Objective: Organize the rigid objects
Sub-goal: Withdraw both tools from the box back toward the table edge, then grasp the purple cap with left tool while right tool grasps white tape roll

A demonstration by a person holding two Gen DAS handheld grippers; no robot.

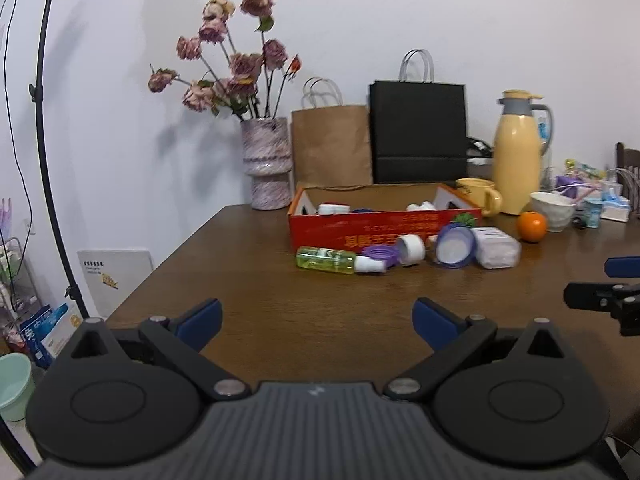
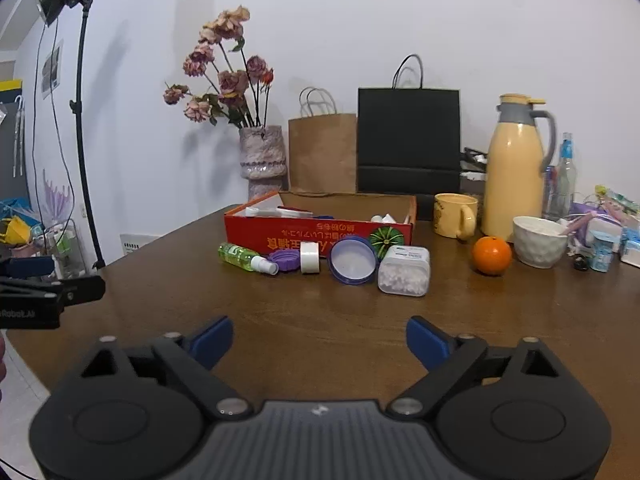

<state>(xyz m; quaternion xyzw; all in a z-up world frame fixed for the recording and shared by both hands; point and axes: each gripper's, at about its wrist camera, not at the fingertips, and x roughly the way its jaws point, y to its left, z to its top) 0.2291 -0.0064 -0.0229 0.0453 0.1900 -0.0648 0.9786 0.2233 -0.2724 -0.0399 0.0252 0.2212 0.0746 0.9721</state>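
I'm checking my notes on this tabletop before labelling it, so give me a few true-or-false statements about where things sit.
1. The green spray bottle lies on its side in front of the red box. True.
2. The orange is inside the red box. False: it sits on the table, right of the box.
3. The right claw grips a white cap. False: it is open and empty.
4. The yellow mug stands beside the yellow thermos jug. True.
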